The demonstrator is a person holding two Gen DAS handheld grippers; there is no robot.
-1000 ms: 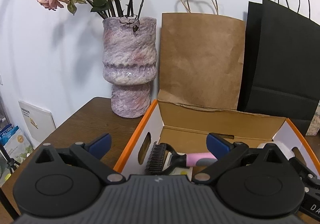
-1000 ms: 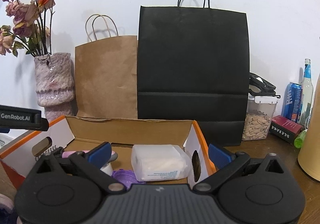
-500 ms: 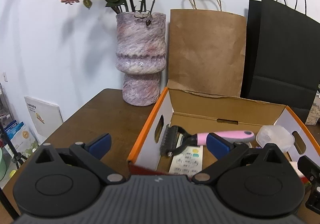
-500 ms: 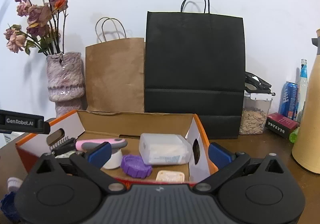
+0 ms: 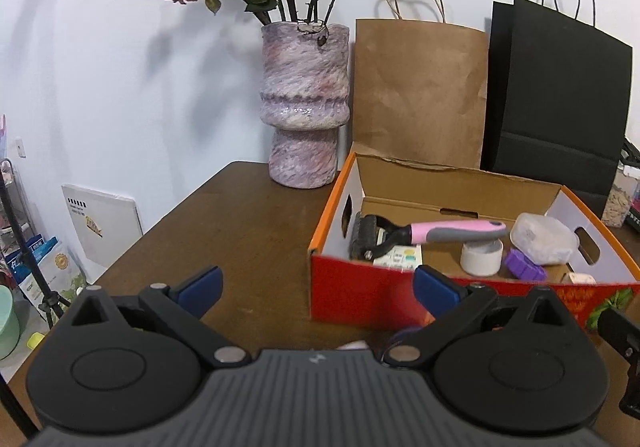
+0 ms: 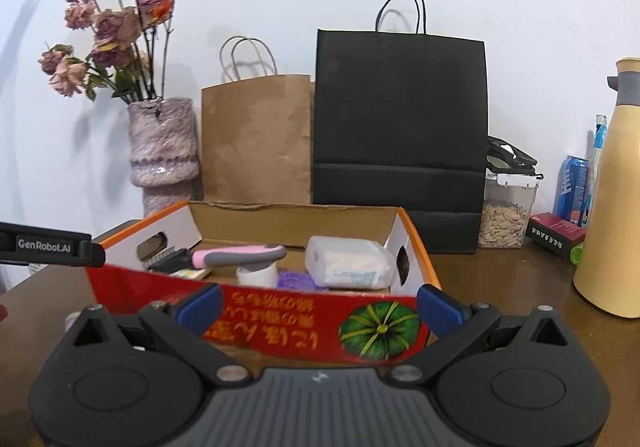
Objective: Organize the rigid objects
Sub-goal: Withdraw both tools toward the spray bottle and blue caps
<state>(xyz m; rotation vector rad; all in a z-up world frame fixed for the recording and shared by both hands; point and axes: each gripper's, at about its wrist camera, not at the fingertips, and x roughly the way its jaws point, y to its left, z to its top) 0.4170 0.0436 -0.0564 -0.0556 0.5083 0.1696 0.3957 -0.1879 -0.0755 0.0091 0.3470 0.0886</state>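
Observation:
An open cardboard box with a red front and orange rim (image 5: 360, 299) (image 6: 304, 323) stands on the brown table. Inside lie a pink-handled pet brush (image 5: 436, 231) (image 6: 236, 256), a white tape roll (image 5: 480, 257) (image 6: 256, 274), a purple lid (image 5: 524, 270) (image 6: 296, 281) and a clear plastic container (image 5: 546, 233) (image 6: 348, 262). My left gripper (image 5: 316, 283) is open and empty, in front of the box's left corner. My right gripper (image 6: 318, 305) is open and empty, in front of the box's front wall.
A marbled vase with dried roses (image 5: 304, 103) (image 6: 164, 151), a brown paper bag (image 5: 420, 87) (image 6: 256, 139) and a black paper bag (image 5: 560, 95) (image 6: 400, 139) stand behind the box. A seed jar (image 6: 506, 215), cans, a small red box (image 6: 556, 233) and a yellow jug (image 6: 612, 199) stand at right.
Both grippers have pulled back and risen away from the box; the box's red front wall and more of its contents now show. Both stay open and empty.

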